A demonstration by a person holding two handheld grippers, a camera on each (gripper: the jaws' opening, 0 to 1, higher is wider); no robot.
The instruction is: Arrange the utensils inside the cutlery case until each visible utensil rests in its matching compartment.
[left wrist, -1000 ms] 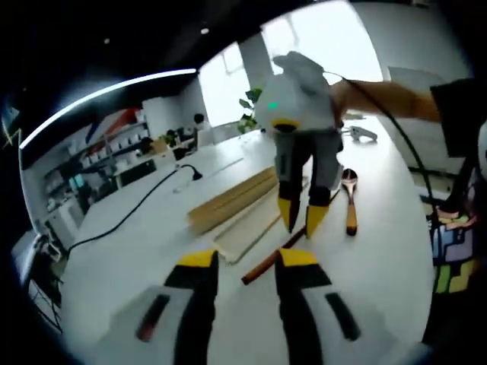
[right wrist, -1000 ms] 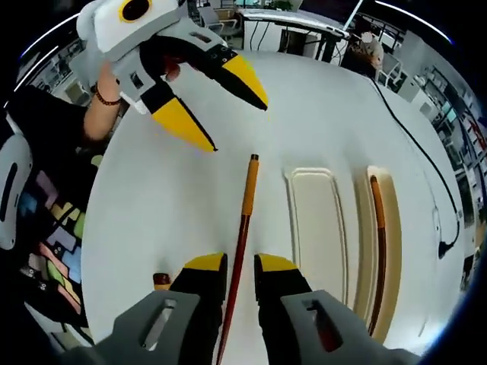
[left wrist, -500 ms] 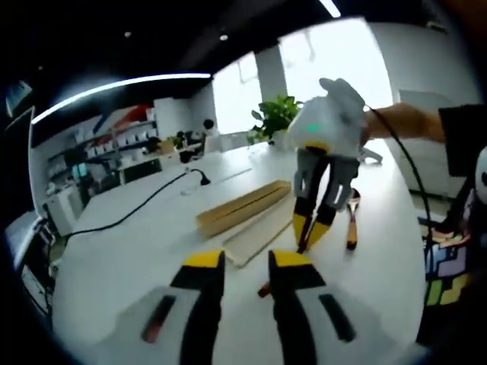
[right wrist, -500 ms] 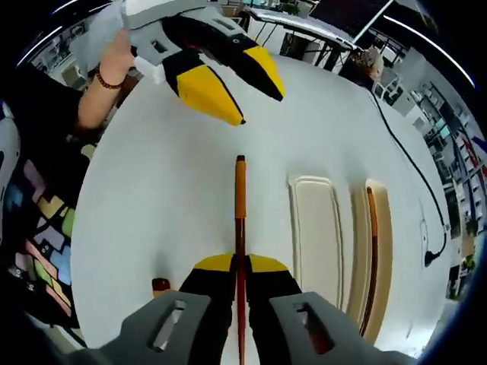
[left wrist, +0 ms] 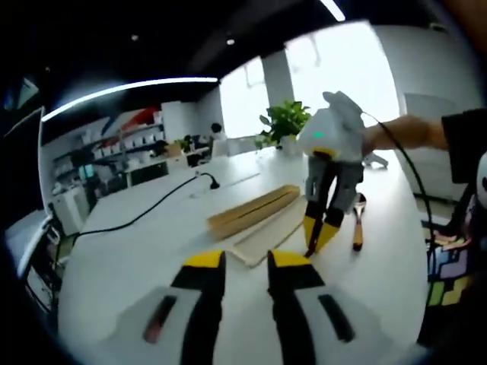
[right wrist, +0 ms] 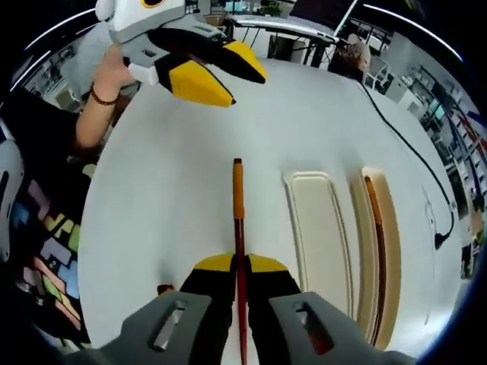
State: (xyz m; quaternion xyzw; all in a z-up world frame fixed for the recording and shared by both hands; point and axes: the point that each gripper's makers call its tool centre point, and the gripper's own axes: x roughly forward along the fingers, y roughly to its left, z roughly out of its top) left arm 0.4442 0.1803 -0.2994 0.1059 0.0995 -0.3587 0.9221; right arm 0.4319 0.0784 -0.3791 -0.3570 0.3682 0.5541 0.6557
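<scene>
Right gripper view: my right gripper (right wrist: 238, 263) is clamped on the chopstick (right wrist: 237, 209).
Case: cutlery case (right wrist: 319, 239) lies just beside it.
Left gripper (left wrist: 236, 260): jaws parted, nothing between them.

The table (right wrist: 167, 175) is plain white; the cutlery case (right wrist: 323, 236) is pale cream with a tan wooden edge; the chopstick (right wrist: 238, 220) runs dark red to an orange end; the grippers (left wrist: 242, 262) (right wrist: 242, 265) are grey and black with yellow tips; the cable (left wrist: 144, 215) is black
</scene>
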